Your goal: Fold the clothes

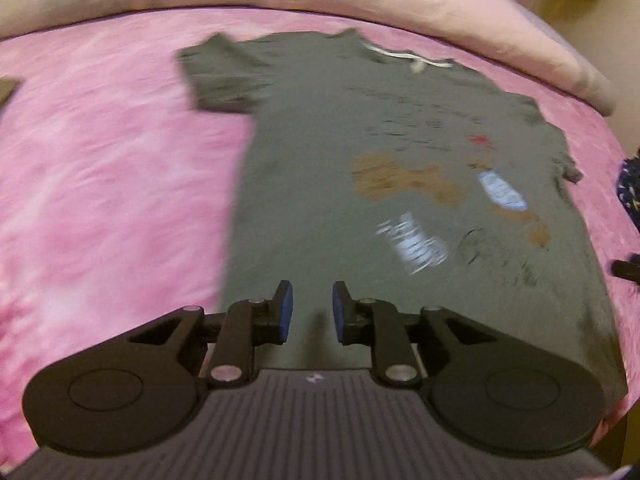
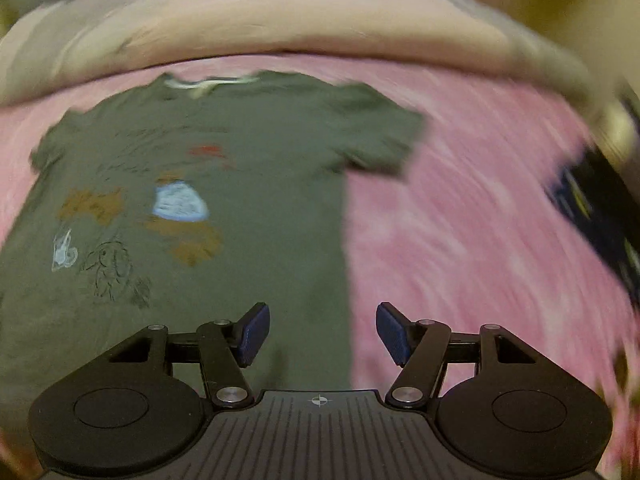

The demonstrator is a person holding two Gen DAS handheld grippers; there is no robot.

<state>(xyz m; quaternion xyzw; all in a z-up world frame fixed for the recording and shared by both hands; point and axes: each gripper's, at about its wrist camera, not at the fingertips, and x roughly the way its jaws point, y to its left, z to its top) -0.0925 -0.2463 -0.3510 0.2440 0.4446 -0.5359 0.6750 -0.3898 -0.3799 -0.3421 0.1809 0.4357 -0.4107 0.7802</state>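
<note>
T-shirt (image 1: 320, 152): spread flat, print side up, collar far from both sets of jaws, hem nearest them; no fold visible.
Sleeves: both laid out sideways; one ahead-left of the left jaws (image 1: 216, 76), one ahead-right of the right jaws (image 2: 384, 136).
Left gripper (image 1: 312, 312): over the hem, jaws parted by a narrow gap, nothing held between them.
Right gripper (image 2: 322, 334): over the shirt's side edge, jaws wide apart, nothing held; cloth below one finger, bedsheet below the other.
Bedsheet (image 1: 100, 200): pink, under the shirt, bare either side.
Blanket (image 2: 280, 24): beige, bunched beyond the collar.
Dark cloth (image 2: 592, 208): far right of the right jaws, blurred.
Step, as judged: placement for a grasp near the hem.
Next move, as judged: lowering onto an edge or corner, pinching only what is meant to lift.
</note>
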